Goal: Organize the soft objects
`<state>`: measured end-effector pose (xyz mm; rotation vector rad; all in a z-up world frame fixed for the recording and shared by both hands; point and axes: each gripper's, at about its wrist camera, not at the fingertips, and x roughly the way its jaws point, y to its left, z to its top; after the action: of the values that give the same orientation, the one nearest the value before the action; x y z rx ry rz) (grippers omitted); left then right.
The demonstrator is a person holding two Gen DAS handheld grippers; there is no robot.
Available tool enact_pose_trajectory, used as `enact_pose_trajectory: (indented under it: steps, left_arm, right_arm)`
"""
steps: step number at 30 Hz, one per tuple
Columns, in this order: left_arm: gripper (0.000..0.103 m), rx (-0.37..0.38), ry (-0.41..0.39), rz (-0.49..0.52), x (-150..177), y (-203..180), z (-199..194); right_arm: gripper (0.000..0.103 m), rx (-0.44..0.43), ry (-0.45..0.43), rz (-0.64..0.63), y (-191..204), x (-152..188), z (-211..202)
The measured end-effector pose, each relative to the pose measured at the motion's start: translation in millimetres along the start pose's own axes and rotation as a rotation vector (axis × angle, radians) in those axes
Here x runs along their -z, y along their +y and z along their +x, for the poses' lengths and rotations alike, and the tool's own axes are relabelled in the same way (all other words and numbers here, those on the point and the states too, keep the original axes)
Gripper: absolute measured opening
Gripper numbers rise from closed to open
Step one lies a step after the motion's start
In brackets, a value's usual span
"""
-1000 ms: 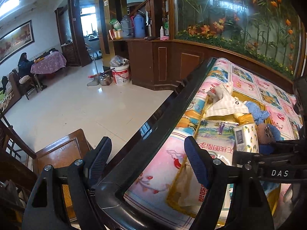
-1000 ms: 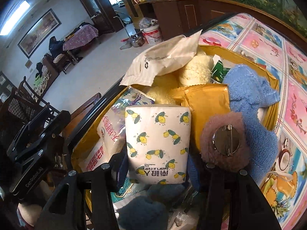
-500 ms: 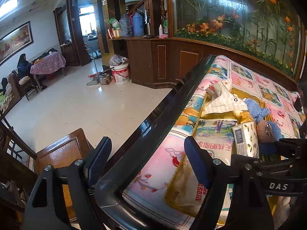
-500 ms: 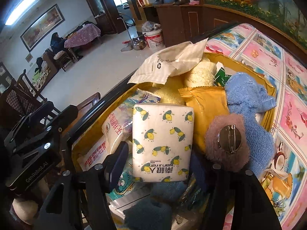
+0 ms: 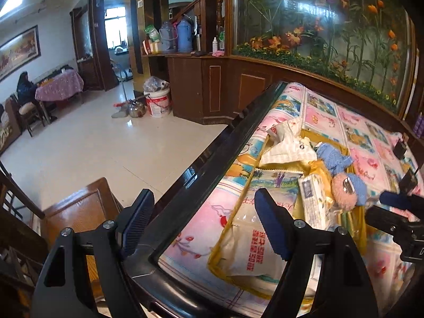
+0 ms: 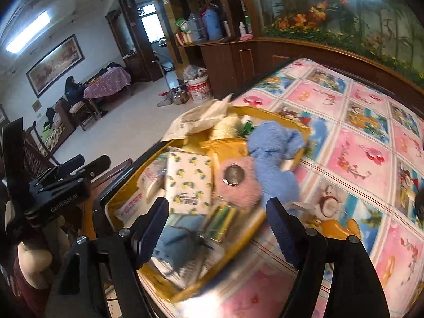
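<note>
Here we see the right gripper (image 6: 216, 228) spread wide, empty, above the yellow tray (image 6: 275, 115) holding the lemon-print tissue pack (image 6: 189, 179); the left gripper (image 5: 204, 225), likewise spread, straddles the table's black rim (image 5: 212, 161).

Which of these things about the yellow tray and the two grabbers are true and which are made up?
1. The right gripper is open and holds nothing. True.
2. The tissue pack with the lemon print lies in the yellow tray. True.
3. The pink fluffy puff sits on the floor. False: it lies in the tray, between the tissue pack and the blue fuzzy cloth.
4. The left gripper is shut on a bag. False: it is open, with its fingers either side of the table's dark edge.
5. The tablecloth is plain white. False: it has pink and blue picture squares.
</note>
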<state>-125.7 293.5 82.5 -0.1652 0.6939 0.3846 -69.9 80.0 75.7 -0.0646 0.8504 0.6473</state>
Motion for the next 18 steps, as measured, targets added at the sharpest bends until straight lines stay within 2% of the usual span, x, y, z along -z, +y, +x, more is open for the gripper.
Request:
enact_pose_trajectory:
  steps: [3, 7, 10, 11, 13, 16, 18]
  left_arm:
    - [0.078, 0.044, 0.038, 0.045, -8, -22, 8]
    - [0.078, 0.011, 0.069, 0.248, 3, -82, 22]
    - [0.078, -0.07, 0.111, 0.456, 31, -117, 34]
    - [0.078, -0.044, 0.139, 0.499, 38, -121, 35]
    - [0.078, 0.014, 0.153, 0.467, 35, -115, 28]
    - [0.078, 0.03, 0.087, 0.365, 4, -97, 14]
    - [0.078, 0.01, 0.072, 0.327, -18, -92, 20]
  right_arm:
    - [0.078, 0.032, -0.019, 0.077, -31, 9, -15]
    - [0.078, 0.035, -0.05, 0.134, -54, 18, -32]
    - [0.078, 0.034, -0.056, 0.144, -61, 21, -38]
    - [0.078, 0.034, -0.055, 0.147, -63, 22, -39]
    - [0.078, 0.036, -0.055, 0.155, -69, 23, -40]
    - [0.078, 0.031, -0.068, 0.183, -79, 24, -43]
    - [0.078, 0.027, -0.076, 0.197, -82, 25, -45]
